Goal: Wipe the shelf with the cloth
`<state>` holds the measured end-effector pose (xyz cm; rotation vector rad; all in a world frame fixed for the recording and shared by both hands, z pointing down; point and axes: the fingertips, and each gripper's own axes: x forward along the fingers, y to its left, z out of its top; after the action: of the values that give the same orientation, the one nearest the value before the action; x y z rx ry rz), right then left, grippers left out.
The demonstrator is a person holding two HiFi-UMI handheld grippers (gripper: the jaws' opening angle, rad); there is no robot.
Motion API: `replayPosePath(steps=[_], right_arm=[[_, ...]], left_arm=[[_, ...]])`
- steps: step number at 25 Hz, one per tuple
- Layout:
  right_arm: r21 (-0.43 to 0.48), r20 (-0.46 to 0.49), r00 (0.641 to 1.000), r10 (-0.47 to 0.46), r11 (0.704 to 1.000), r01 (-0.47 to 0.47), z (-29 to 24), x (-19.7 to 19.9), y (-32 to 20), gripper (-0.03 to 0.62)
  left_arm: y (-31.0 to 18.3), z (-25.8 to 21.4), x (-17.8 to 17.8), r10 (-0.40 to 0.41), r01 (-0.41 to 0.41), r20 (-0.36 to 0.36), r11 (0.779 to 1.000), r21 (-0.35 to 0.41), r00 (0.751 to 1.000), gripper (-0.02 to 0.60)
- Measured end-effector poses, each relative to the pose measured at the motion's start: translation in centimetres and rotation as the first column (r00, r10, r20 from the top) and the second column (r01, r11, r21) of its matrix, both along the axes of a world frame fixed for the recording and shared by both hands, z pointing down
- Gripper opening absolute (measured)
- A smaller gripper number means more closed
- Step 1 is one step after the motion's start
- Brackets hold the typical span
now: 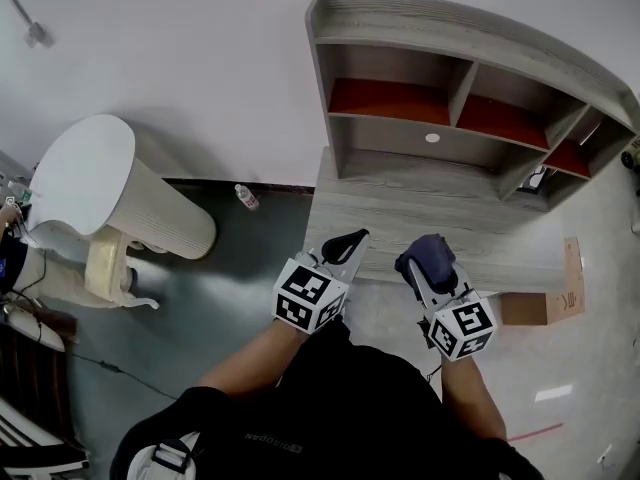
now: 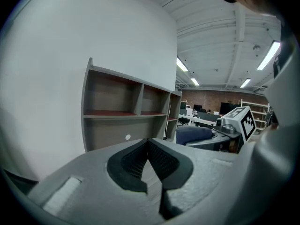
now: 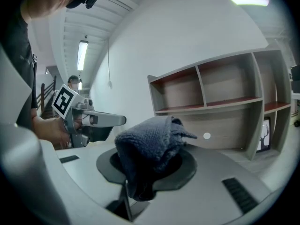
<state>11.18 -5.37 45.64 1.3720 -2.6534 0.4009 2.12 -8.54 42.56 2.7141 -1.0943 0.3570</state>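
Note:
A grey wooden shelf unit (image 1: 455, 118) with red-lined upper compartments stands against the white wall; it also fills the back of the left gripper view (image 2: 126, 111) and the right gripper view (image 3: 215, 102). My right gripper (image 1: 424, 258) is shut on a bunched dark blue cloth (image 1: 428, 253), which bulges out of the jaws (image 3: 150, 149). It hovers over the front edge of the shelf's desk surface (image 1: 400, 223). My left gripper (image 1: 345, 243) is shut with nothing in it (image 2: 149, 161), just left of the right one, at the same front edge.
A white cylindrical stool or bin (image 1: 110, 198) lies tipped on the dark floor at the left. A small bottle (image 1: 246, 197) stands by the wall. A cardboard piece (image 1: 550, 303) lies on the floor at the right. A small picture frame (image 1: 535, 178) sits in the lower right compartment.

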Motion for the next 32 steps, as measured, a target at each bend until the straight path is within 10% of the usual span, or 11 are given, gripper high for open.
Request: replayPosePath(steps=[16,32], right_arm=[[0.171,-0.082,0.991,0.110,0.981,-0.094,-7.0,-7.5,-15.1,0.106],[0.363,-0.212,0.968,0.134,0.930,-0.049,-13.0,-11.5,-29.6,0.103]], left_arm=[[-13.3,-1.6,-6.4,0.105,-0.105,0.020,0.994,0.016,0.994,0.008],[-15.5,0.0,-6.9,0.094,-0.094,0.020,0.995,0.018,0.995,0.009]])
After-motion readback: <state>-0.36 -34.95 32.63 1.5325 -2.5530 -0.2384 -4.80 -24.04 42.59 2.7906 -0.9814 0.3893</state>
